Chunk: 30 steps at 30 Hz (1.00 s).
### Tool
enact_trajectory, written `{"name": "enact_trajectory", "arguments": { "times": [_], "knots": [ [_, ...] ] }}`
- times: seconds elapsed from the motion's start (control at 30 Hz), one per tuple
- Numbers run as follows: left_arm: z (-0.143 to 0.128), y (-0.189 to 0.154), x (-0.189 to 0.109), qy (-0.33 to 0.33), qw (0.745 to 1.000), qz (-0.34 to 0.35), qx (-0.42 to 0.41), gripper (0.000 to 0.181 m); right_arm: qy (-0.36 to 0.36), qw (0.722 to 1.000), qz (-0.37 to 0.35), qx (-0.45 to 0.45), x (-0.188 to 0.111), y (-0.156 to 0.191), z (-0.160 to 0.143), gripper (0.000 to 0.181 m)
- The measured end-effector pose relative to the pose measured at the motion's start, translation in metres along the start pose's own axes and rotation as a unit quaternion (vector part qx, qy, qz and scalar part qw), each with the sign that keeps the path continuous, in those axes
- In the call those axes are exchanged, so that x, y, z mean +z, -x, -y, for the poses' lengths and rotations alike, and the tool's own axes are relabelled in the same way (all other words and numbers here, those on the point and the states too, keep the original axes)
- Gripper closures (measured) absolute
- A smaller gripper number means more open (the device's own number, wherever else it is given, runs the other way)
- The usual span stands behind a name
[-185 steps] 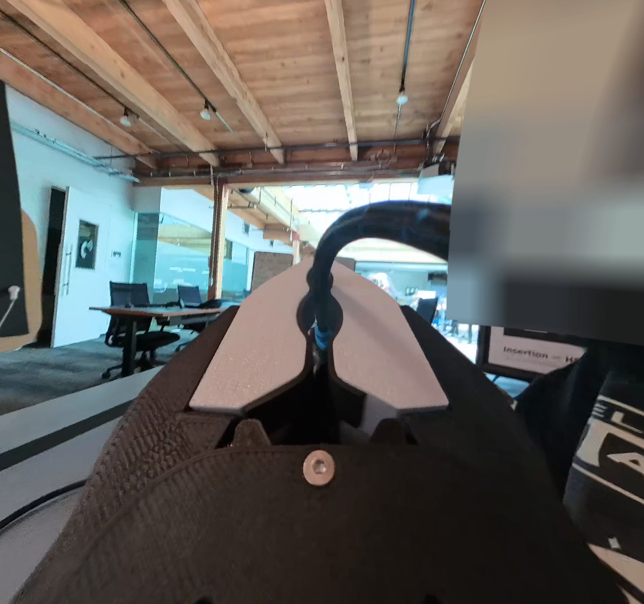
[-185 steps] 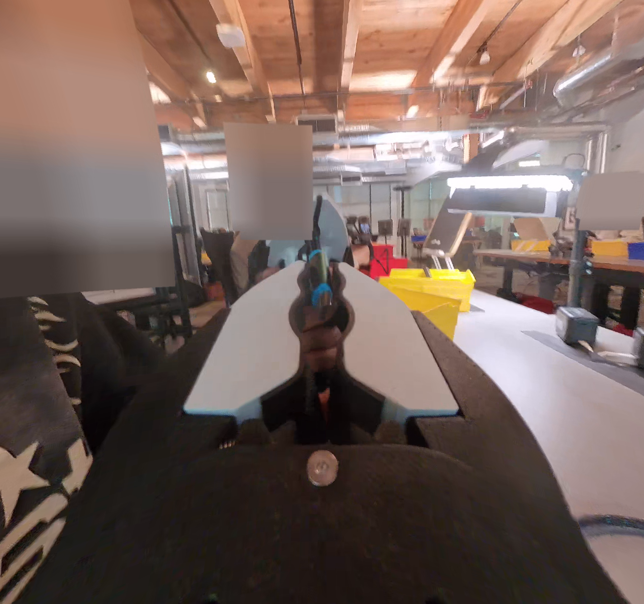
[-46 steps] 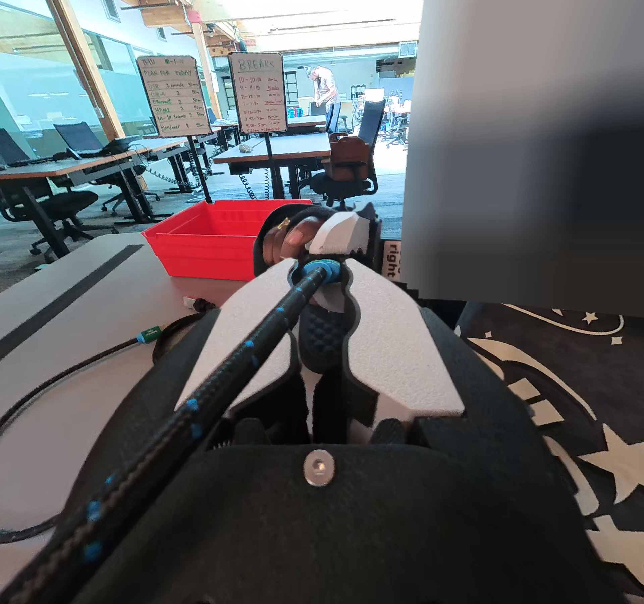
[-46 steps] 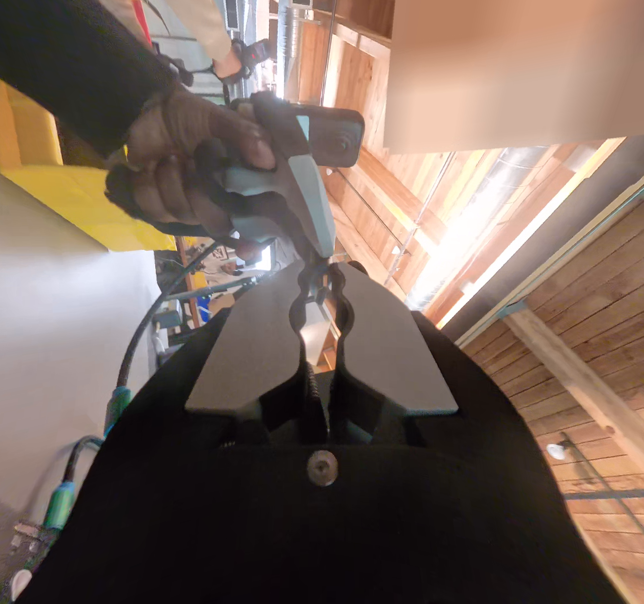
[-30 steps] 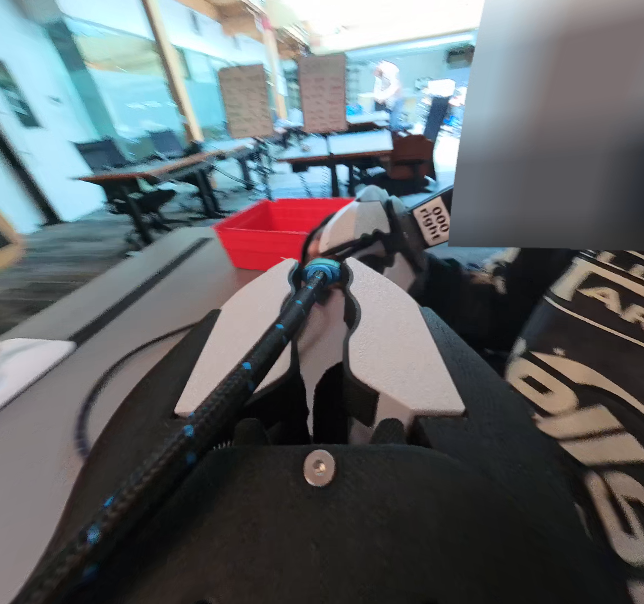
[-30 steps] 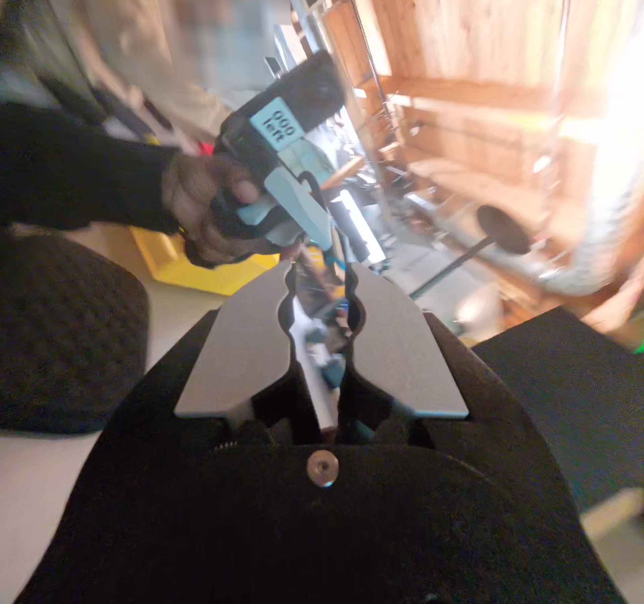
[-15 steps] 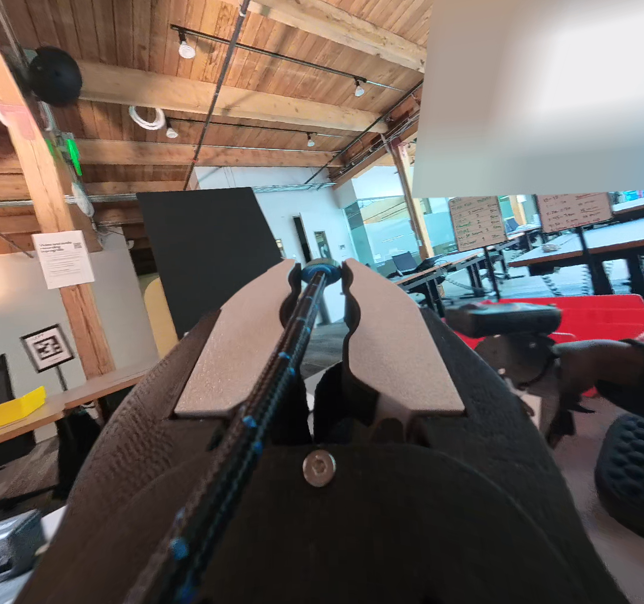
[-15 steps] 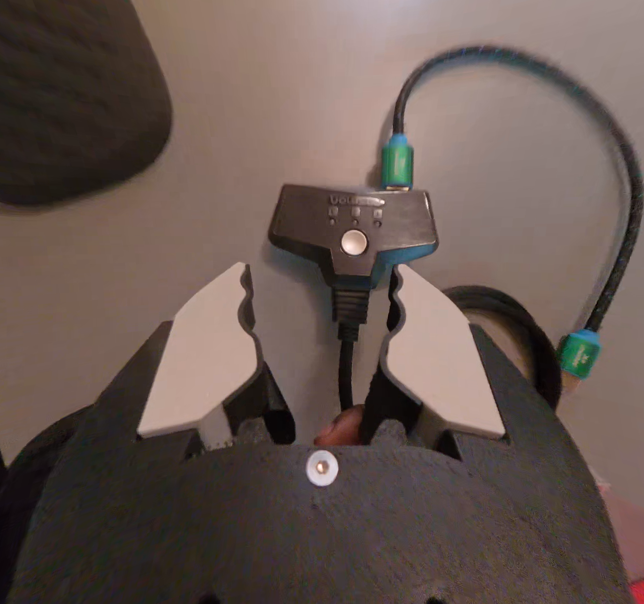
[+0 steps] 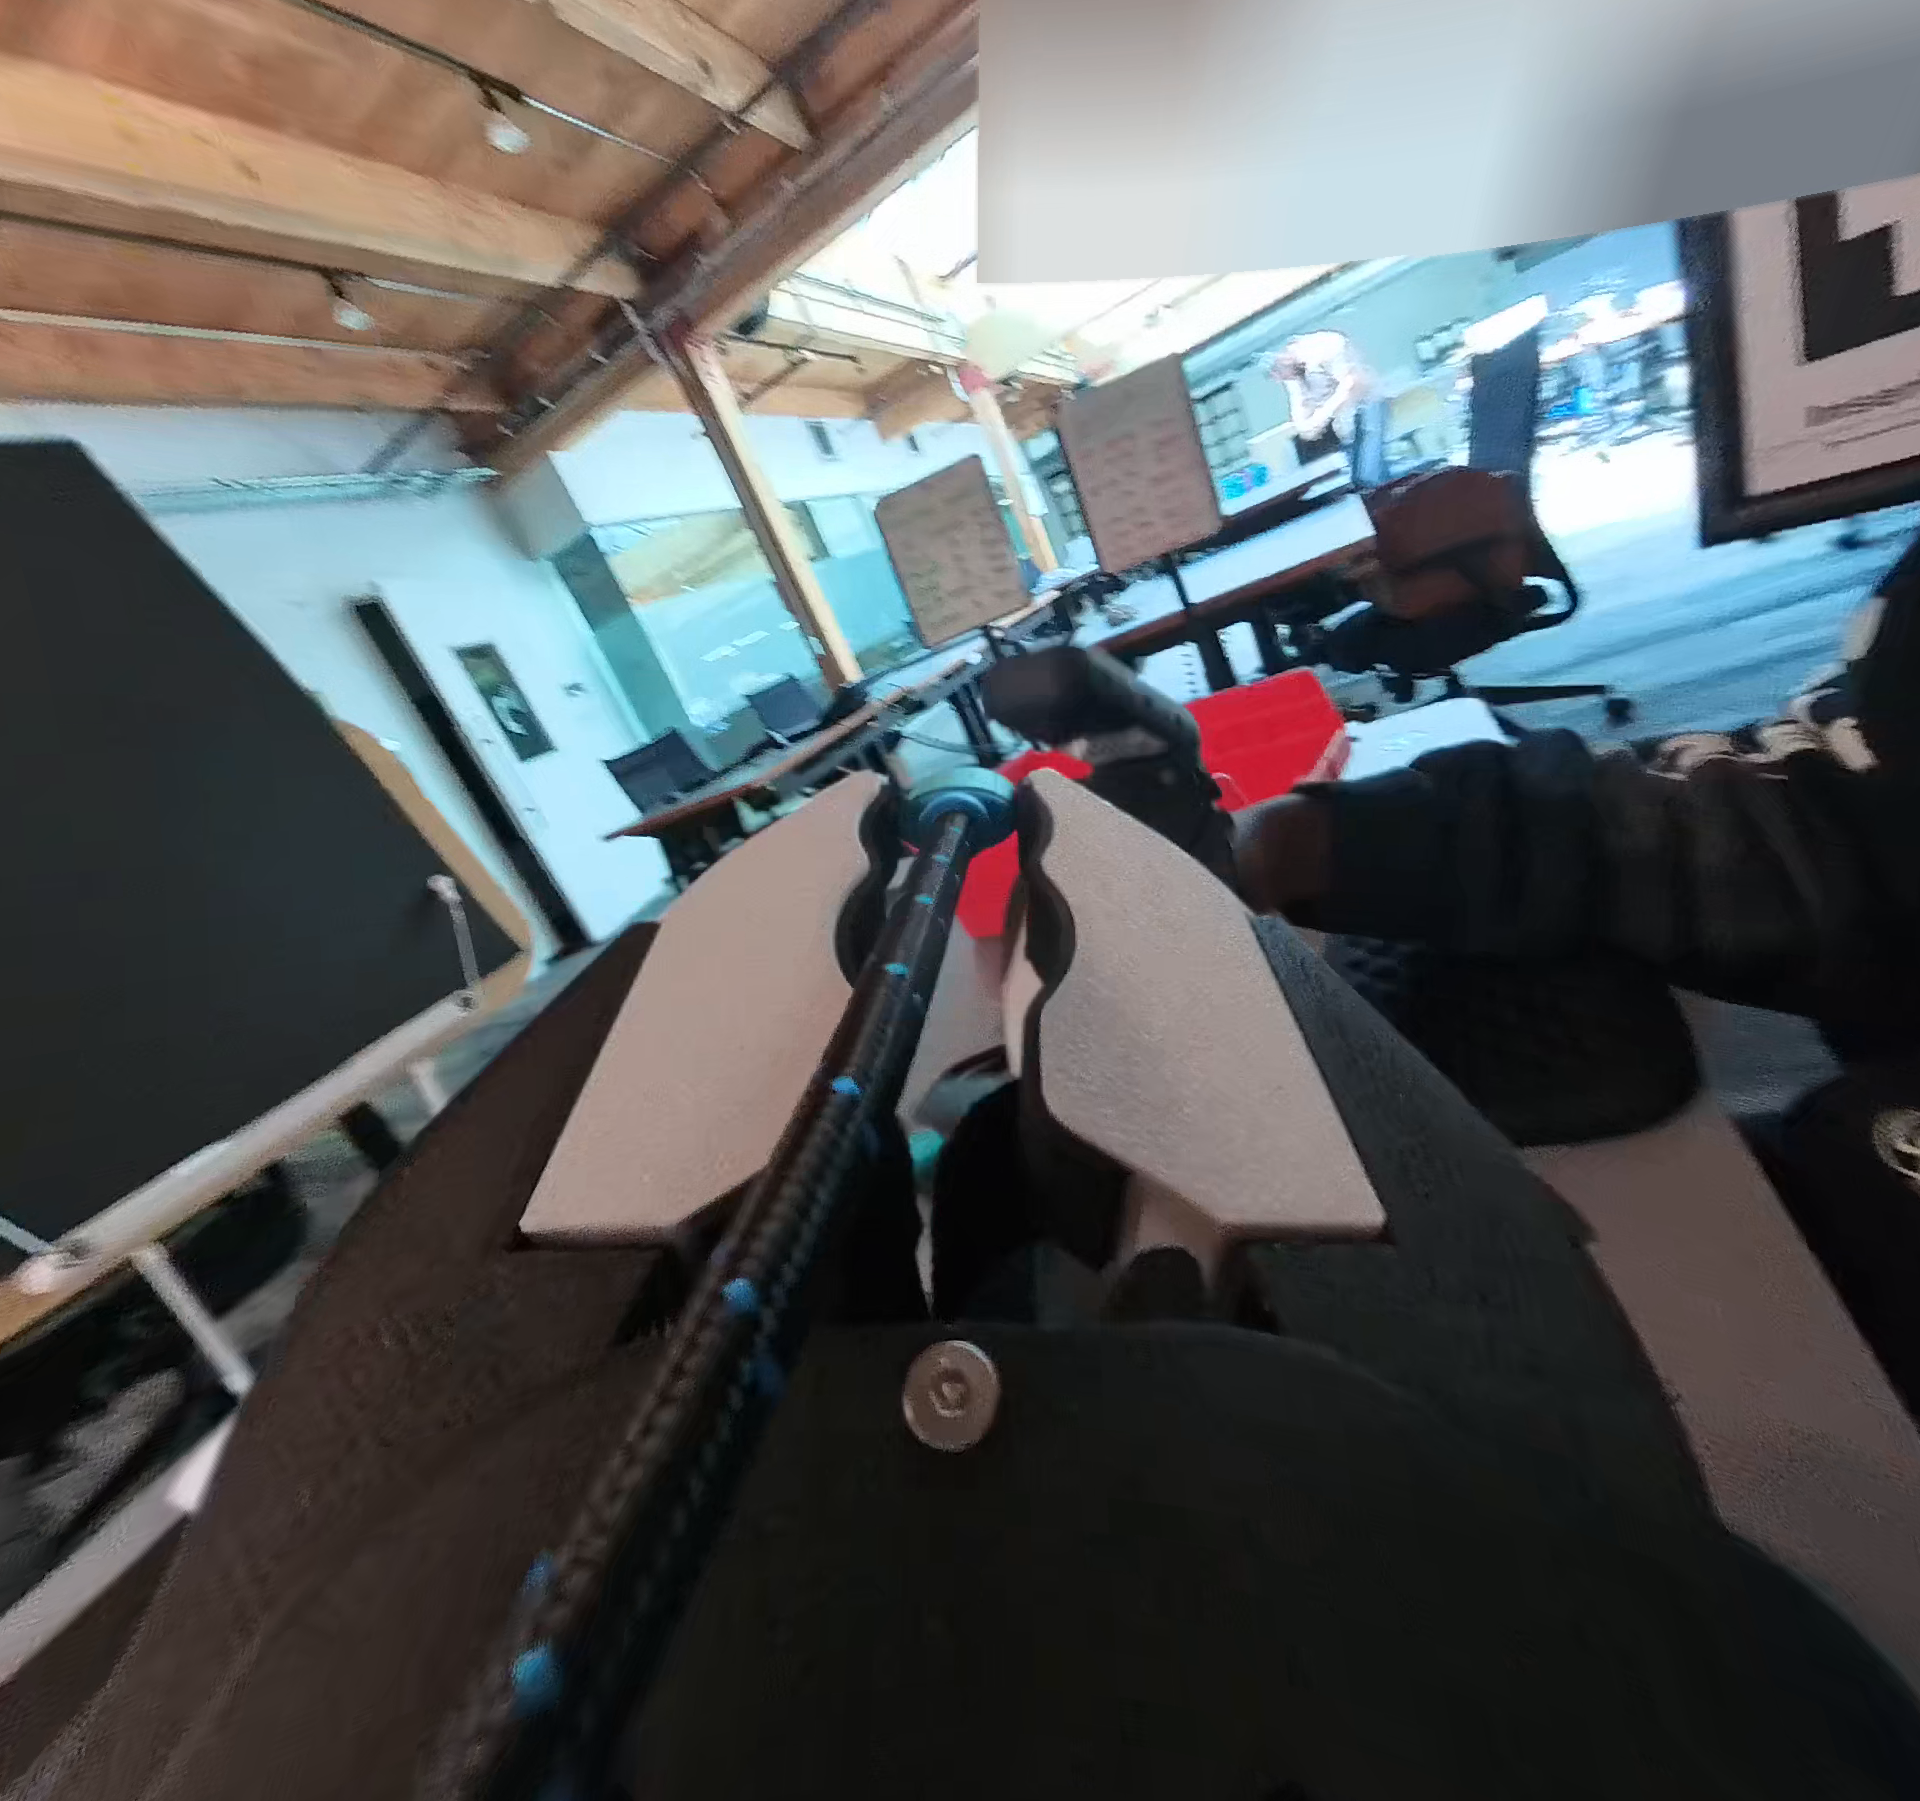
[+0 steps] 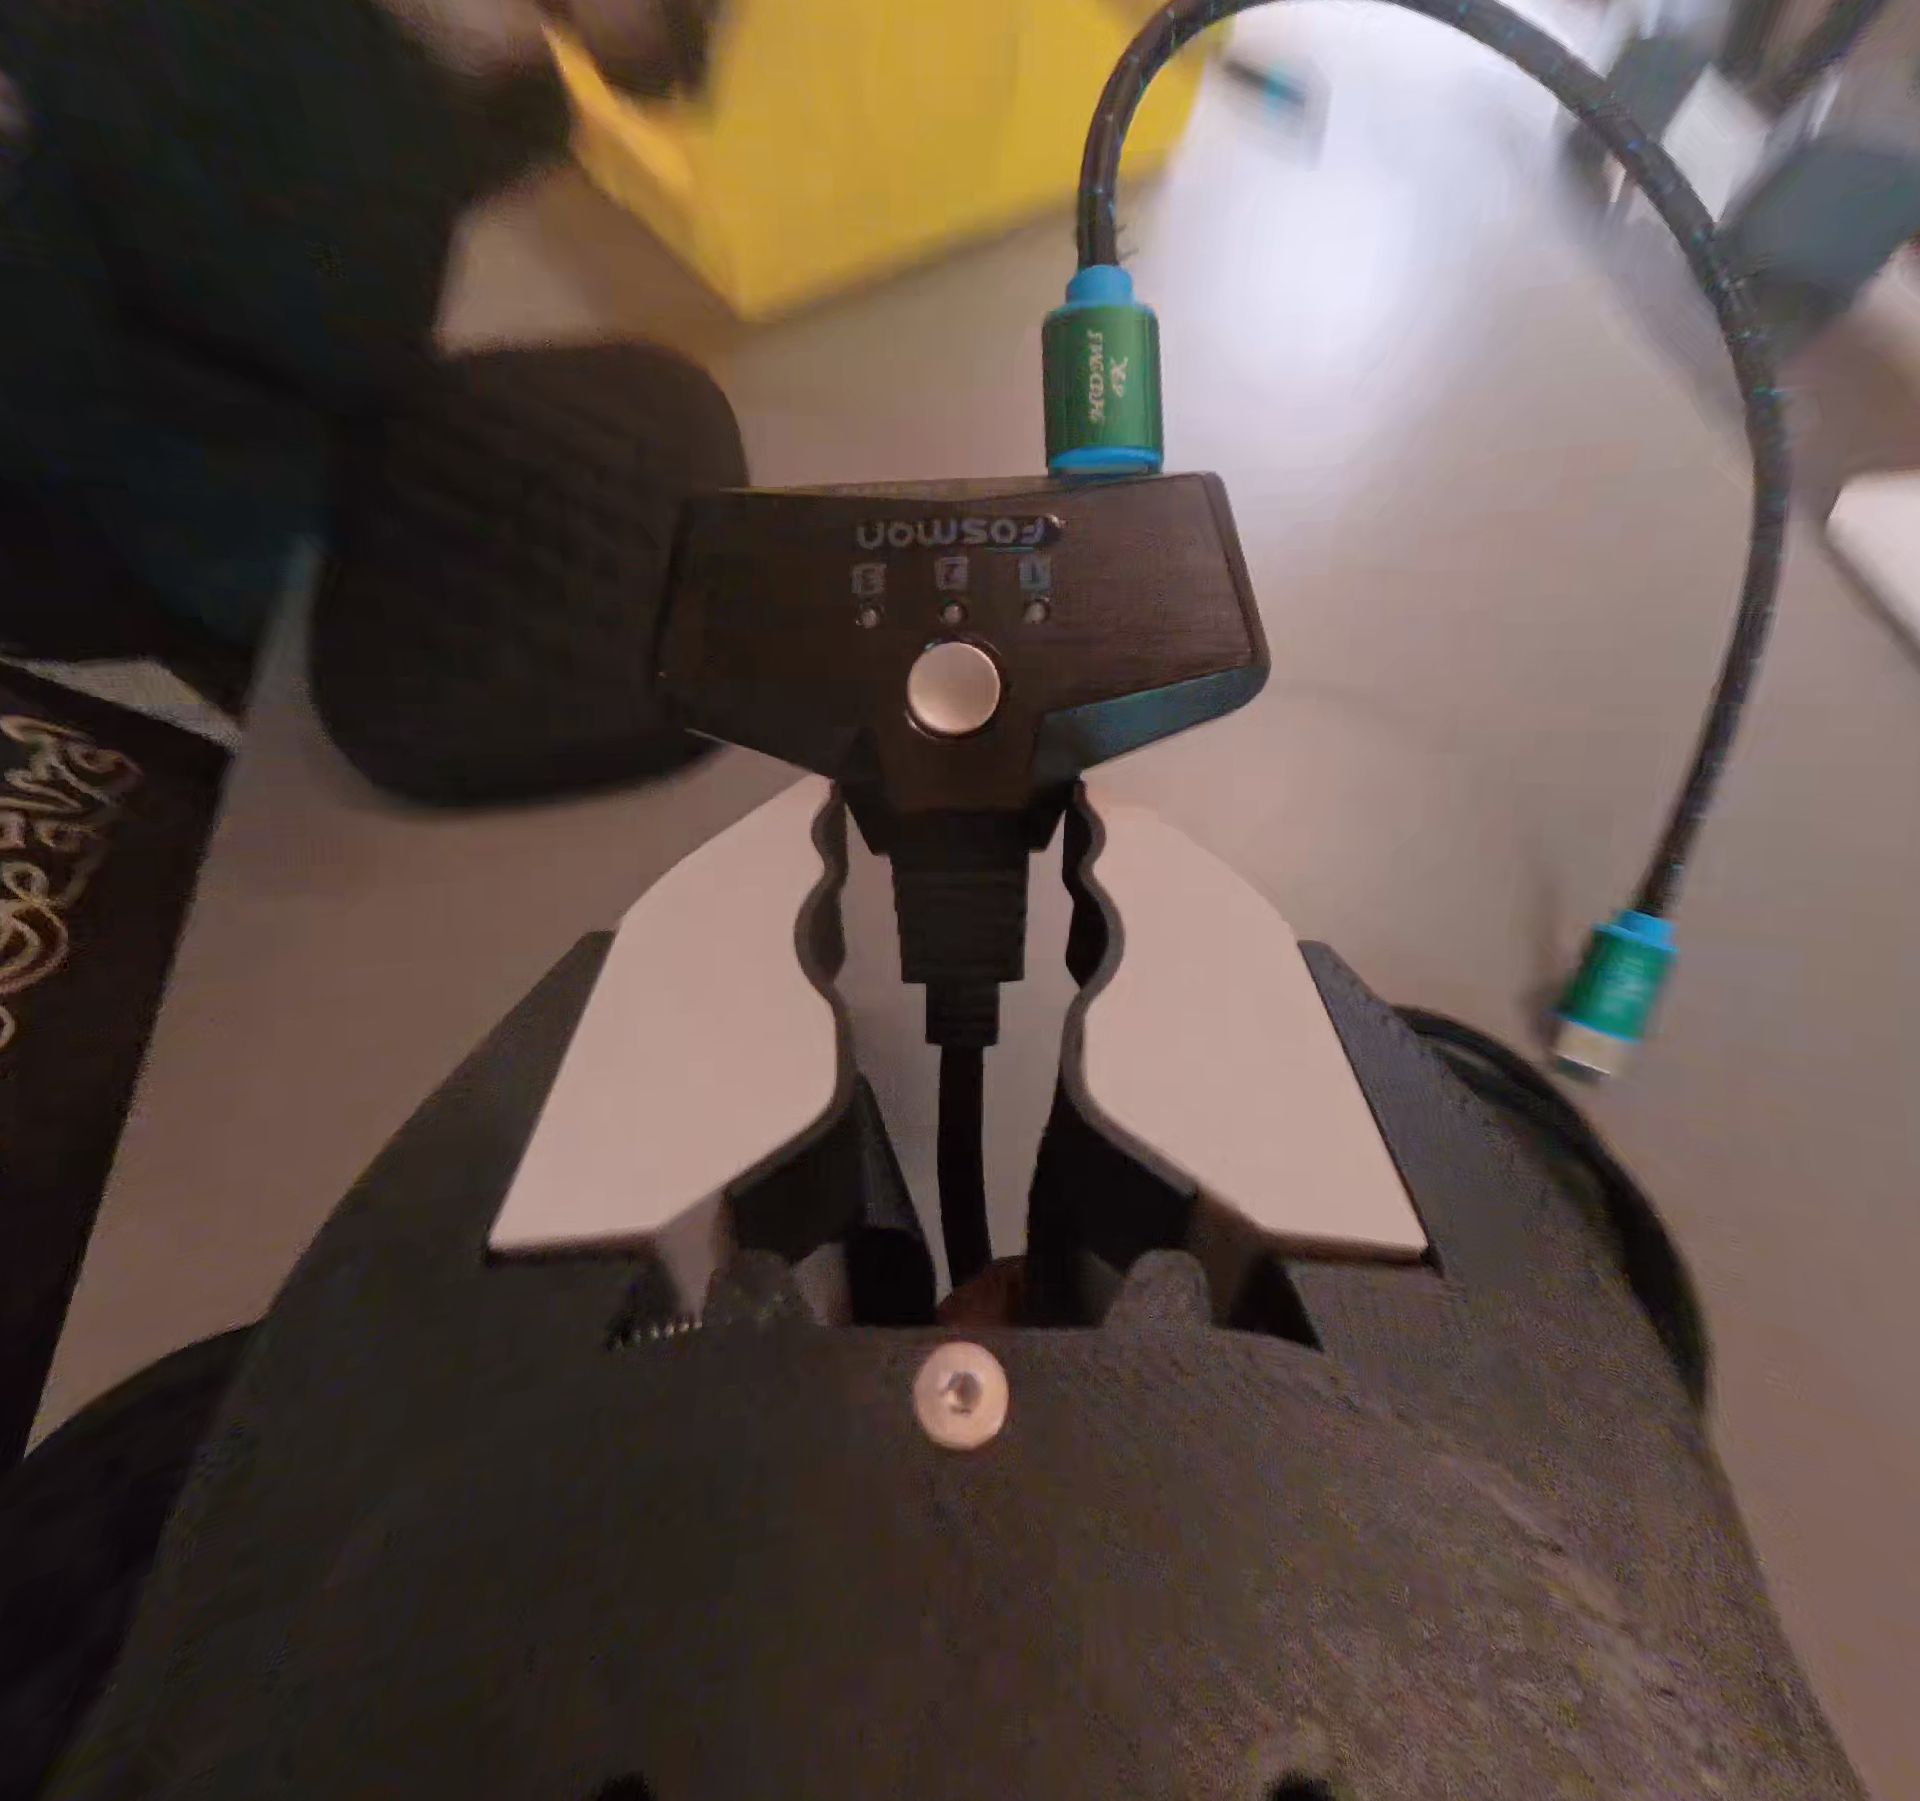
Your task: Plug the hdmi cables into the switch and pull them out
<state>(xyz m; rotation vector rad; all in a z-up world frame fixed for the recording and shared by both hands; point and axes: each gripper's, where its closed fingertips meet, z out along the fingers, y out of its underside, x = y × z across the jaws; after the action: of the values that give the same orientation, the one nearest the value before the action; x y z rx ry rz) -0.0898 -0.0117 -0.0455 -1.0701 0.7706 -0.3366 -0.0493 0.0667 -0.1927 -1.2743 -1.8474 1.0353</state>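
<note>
In the right wrist view my right gripper is shut on the narrow neck of the black switch, which has a round silver button. One green HDMI plug sits in the switch's far right port. Its braided cable arcs right and down to a second green plug that hangs free. In the left wrist view my left gripper is shut on a black and blue braided HDMI cable at its blue collar. The plug past the collar is hidden. The right gripper shows beyond it, held by a hand.
A yellow bin stands on the grey table behind the switch. A red bin sits beyond the left fingertips. A person's dark sleeve crosses the right side. Office desks and chairs fill the background.
My right gripper has closed from wide open onto the switch's neck and tilted up with it. My left gripper has swung down towards the right gripper, still holding its cable.
</note>
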Motion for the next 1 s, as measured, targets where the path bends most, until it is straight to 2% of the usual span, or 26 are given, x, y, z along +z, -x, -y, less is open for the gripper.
{"name": "enact_trajectory", "arguments": {
  "times": [0.03,0.13,0.23,0.33,0.47,0.57,0.7,0.87,1.0],
  "knots": [
    [-0.005,-0.002,0.002,0.003,1.0,-0.011,-0.011,0.16,-0.041,0.999,0.003,-0.016,-0.005,0.004,0.013,0.141],
    [-0.018,-0.013,0.006,0.027,0.998,-0.052,-0.034,0.16,-0.122,0.991,0.024,-0.042,-0.015,0.015,0.037,0.141],
    [-0.034,-0.03,0.01,0.072,0.992,-0.098,-0.03,0.16,-0.151,0.985,0.052,-0.061,-0.019,0.028,0.046,0.141],
    [-0.042,-0.042,0.014,0.096,0.987,-0.129,-0.027,0.16,-0.153,0.983,0.059,-0.078,-0.02,0.034,0.047,0.141],
    [-0.046,-0.043,0.012,0.12,0.982,-0.136,-0.051,0.16,-0.146,0.985,0.04,-0.086,-0.02,0.029,0.045,0.141],
    [-0.05,-0.047,0.008,0.144,0.978,-0.146,-0.038,0.16,-0.136,0.986,0.043,-0.091,-0.017,0.031,0.042,0.141],
    [-0.054,-0.051,0.008,0.158,0.975,-0.152,-0.019,0.16,-0.127,0.987,0.051,-0.087,-0.015,0.032,0.04,0.141],
    [-0.053,-0.056,0.008,0.167,0.97,-0.167,-0.052,0.16,-0.133,0.985,0.073,-0.077,-0.013,0.037,0.041,0.142],
    [-0.05,-0.054,0.014,0.165,0.973,-0.152,-0.055,0.159,-0.157,0.983,0.077,-0.051,-0.013,0.035,0.047,0.142]
  ]
}}
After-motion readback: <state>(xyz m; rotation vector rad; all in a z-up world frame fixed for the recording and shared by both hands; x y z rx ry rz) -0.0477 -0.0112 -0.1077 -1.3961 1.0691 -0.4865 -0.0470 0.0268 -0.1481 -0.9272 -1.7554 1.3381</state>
